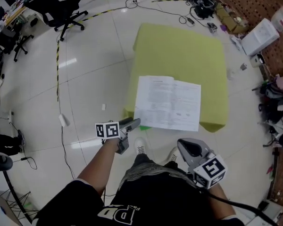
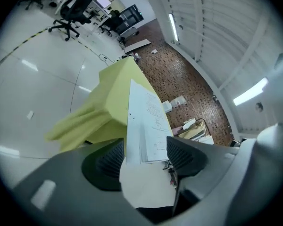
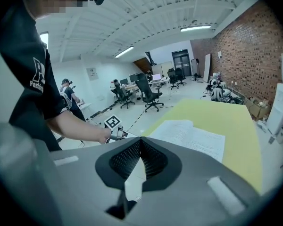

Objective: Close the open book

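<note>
The open book [image 1: 167,102] lies flat with white printed pages up, on the near end of a table under a yellow-green cloth [image 1: 179,51]. My left gripper [image 1: 132,123] is at the book's near left corner, just off the table's edge, and is open with nothing between its pads. In the left gripper view the book [image 2: 148,117] runs away beyond the open jaws [image 2: 146,157], above the cloth [image 2: 113,93]. My right gripper [image 1: 184,147] hangs short of the table's near edge, shut and empty. In the right gripper view its jaws [image 3: 140,147] meet in front of the book [image 3: 191,135].
My shoes [image 1: 141,146] stand on the glossy white floor right by the table. Black office chairs [image 1: 61,8] stand at the far left, cables and gear [image 1: 193,4] behind the table, and a white box [image 1: 259,36] and bags [image 1: 276,102] along the brick wall at right.
</note>
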A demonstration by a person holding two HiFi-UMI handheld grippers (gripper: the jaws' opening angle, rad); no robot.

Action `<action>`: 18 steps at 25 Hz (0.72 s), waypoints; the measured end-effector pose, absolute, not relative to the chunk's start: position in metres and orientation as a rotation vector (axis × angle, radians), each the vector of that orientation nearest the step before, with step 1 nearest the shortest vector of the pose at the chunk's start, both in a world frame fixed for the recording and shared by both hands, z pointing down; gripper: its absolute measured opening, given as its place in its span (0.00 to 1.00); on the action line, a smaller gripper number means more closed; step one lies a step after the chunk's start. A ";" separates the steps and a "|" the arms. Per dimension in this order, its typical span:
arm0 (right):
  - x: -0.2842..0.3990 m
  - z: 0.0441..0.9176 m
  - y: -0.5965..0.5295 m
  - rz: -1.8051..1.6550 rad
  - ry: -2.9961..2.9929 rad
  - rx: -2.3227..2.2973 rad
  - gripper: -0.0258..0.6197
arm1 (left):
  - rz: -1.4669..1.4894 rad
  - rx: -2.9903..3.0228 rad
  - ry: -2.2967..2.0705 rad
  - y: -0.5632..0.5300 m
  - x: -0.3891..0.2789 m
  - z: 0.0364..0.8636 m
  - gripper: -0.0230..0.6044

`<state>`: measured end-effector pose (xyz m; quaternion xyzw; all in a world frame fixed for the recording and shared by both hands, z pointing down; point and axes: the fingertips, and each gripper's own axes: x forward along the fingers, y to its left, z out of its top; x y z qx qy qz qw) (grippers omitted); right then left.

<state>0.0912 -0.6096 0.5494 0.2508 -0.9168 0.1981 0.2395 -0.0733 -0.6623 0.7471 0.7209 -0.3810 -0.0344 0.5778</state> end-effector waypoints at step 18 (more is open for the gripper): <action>0.162 0.498 -0.631 0.440 -2.677 0.691 0.05 | 0.045 1.949 -1.067 -0.670 -0.009 0.659 0.47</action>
